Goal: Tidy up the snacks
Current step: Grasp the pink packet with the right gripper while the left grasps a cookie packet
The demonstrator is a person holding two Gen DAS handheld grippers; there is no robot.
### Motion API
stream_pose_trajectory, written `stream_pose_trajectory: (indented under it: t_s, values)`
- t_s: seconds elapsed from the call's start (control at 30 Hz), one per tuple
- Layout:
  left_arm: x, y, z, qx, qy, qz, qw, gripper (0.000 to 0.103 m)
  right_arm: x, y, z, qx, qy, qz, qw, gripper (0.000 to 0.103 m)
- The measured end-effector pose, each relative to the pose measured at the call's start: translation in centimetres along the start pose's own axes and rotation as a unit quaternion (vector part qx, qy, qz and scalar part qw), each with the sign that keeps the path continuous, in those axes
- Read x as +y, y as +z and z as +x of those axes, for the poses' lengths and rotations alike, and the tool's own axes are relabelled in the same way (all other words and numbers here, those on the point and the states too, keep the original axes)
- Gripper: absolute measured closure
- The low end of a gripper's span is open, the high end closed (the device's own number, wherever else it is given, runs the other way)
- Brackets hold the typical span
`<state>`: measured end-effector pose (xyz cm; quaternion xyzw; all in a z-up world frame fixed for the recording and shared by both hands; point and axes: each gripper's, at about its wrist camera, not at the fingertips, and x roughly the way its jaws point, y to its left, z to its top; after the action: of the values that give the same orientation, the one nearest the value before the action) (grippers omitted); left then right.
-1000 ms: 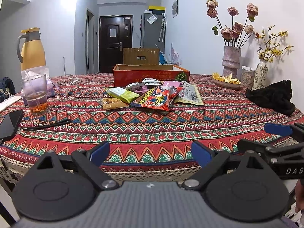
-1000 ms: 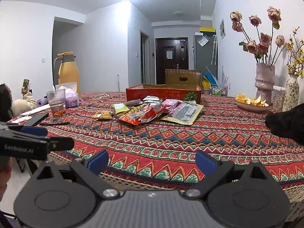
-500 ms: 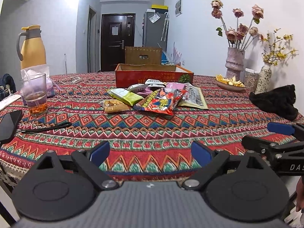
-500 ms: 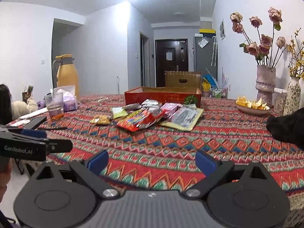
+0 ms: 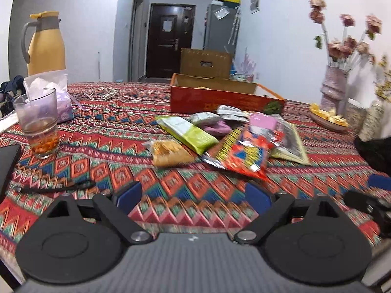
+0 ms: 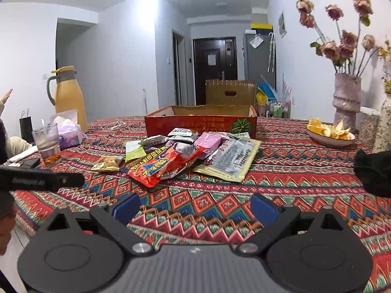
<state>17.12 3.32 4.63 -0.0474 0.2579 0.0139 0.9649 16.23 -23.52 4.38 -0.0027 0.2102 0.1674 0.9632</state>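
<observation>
A pile of snack packets lies mid-table in front of a shallow red cardboard box [image 5: 227, 101] [image 6: 200, 122]. It holds a large red and yellow bag [image 5: 242, 155] [image 6: 161, 166], a green packet [image 5: 188, 134] [image 6: 133, 151], a small orange packet [image 5: 168, 152] [image 6: 107, 164], a pink packet [image 6: 210, 141] and a flat pale-yellow bag [image 6: 232, 158]. My left gripper [image 5: 193, 196] is open and empty, above the cloth short of the pile. My right gripper [image 6: 195, 206] is open and empty, also short of the pile.
A glass with orange bits [image 5: 38, 122], a tissue pack [image 5: 58, 92] and a yellow jug [image 5: 45, 46] stand at the left. A black phone [image 5: 7, 166] and pen [image 5: 56, 186] lie near left. A fruit bowl [image 6: 330, 131], vases [image 6: 347, 100] and black cloth [image 6: 374, 171] sit at the right.
Both grippers have moved forward over the table toward the snack pile, which now looks larger and closer. Both stay open.
</observation>
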Motion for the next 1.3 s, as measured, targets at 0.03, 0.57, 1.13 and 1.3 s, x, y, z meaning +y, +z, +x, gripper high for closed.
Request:
stream_pose_trajectory:
  t_s: [0.03, 0.57, 1.13, 1.3]
  values:
    - [0.3, 0.6, 1.1, 0.004, 0.002, -0.002, 1.0, 0.012, -0.1, 0.4, 0.7, 0.002, 0.001, -0.001, 1.0, 0.006]
    - [5.2, 5.6, 14.3, 0.086, 0.007, -0.051, 0.9949, 0.012, -6.3, 7.7, 16.0, 0.087, -0.032, 0.036, 0.995, 0.005]
    - [4.2, 5.1, 13.6, 0.074, 0.016, -0.028, 0.9968, 0.05, -5.8, 9.6, 21.7, 0.074, 0.014, 0.065, 0.995, 0.022]
    - [3.8, 5.2, 13.7, 0.074, 0.002, -0.023, 0.997, 0.059, -3.6, 9.7, 23.9, 0.09, 0.028, 0.043, 0.995, 0.031]
